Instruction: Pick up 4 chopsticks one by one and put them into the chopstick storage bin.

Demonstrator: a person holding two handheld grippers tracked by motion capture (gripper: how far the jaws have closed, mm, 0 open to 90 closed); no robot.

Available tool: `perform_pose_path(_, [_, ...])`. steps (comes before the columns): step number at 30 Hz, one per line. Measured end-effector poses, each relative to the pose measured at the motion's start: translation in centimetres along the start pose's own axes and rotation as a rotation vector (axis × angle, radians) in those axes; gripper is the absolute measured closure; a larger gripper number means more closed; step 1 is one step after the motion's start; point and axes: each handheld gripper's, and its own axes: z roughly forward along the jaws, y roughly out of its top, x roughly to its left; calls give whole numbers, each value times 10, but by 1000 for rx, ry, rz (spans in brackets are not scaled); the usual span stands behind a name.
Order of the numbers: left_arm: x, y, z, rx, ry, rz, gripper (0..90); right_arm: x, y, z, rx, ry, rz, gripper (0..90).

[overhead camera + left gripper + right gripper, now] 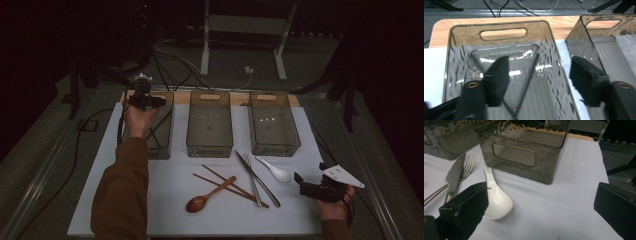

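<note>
A pair of black chopsticks (pixel 527 82) lies crossed on the floor of the left bin (pixel 165 127), just below the left gripper (pixel 537 82), whose jaws stand wide with nothing between them. The right gripper (pixel 305 186) rests open and empty near the white spoon (pixel 496 197). Three bins stand in a row; one knife (pixel 257 177), one fork (pixel 467 166), one wooden spoon (pixel 207 196) and two brown chopsticks (pixel 227 186) lie before them.

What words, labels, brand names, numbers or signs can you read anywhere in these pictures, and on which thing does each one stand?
None: no readable text anywhere.
The three smoky plastic bins, left, middle and right, are unmarked.
The knife, fork, white spoon, wooden spoon and chopsticks carry no legible marks.
The grey plate on the right gripper is blank.
</note>
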Motion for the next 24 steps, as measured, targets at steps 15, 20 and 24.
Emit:
perform_pose_path(15, [1, -6, -28, -48, -20, 39, 48, 1, 0, 0, -1, 1, -1, 0])
perform_pose_path(20, [1, -9, -44, -77, -28, 62, 11, 2, 0, 0, 0, 0, -2, 0])
perform_pose_path(24, [-2, -12, -53, -85, -44, 89, 7, 2, 1, 0, 1, 0, -5, 0])
